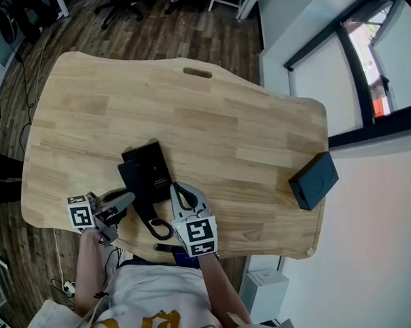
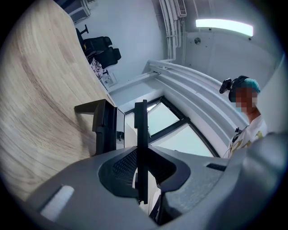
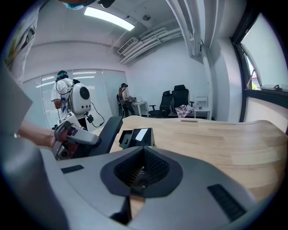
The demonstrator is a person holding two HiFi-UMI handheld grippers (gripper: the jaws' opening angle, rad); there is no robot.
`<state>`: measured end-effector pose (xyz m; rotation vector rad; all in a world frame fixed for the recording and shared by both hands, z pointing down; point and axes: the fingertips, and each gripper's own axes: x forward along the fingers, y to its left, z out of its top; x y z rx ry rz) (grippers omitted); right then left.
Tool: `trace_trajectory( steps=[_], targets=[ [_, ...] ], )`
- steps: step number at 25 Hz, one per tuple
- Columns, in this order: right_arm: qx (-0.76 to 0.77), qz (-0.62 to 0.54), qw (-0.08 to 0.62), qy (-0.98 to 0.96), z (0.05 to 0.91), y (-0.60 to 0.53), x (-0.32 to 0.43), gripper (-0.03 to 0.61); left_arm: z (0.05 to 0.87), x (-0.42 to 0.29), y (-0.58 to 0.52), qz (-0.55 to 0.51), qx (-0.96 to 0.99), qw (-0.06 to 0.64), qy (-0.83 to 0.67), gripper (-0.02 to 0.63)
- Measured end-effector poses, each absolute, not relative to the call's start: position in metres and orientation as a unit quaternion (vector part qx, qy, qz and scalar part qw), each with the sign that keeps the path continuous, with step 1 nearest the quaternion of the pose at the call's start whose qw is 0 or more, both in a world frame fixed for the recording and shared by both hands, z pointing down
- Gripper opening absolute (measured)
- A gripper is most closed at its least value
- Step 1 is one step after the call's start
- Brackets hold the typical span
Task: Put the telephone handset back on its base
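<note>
Left hand-held gripper (image 1: 126,199) clamps the black handset (image 3: 109,128) at the near edge of its base (image 1: 145,165) on the bench (image 1: 248,128); right hand-held gripper (image 1: 179,191), jaws together and empty, sits alongside.

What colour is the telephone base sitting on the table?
The telephone base is black; the head view shows it best.

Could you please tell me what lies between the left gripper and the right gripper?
In the head view, the telephone handset lies between them. It is clamped in the left gripper, with the right gripper on its other side.
</note>
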<state>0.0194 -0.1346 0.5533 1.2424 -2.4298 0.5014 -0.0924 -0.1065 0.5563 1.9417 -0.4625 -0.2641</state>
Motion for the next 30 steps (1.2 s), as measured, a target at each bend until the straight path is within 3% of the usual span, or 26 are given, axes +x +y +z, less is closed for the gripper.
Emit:
trace_trajectory(
  steps=[30],
  targets=[
    [0.444,0.213,0.203,-0.846,0.590,-0.153,0.030,0.006,0.602,-0.099,-0.136,-0.108,0.793,0.560,-0.215,0.069]
  ],
)
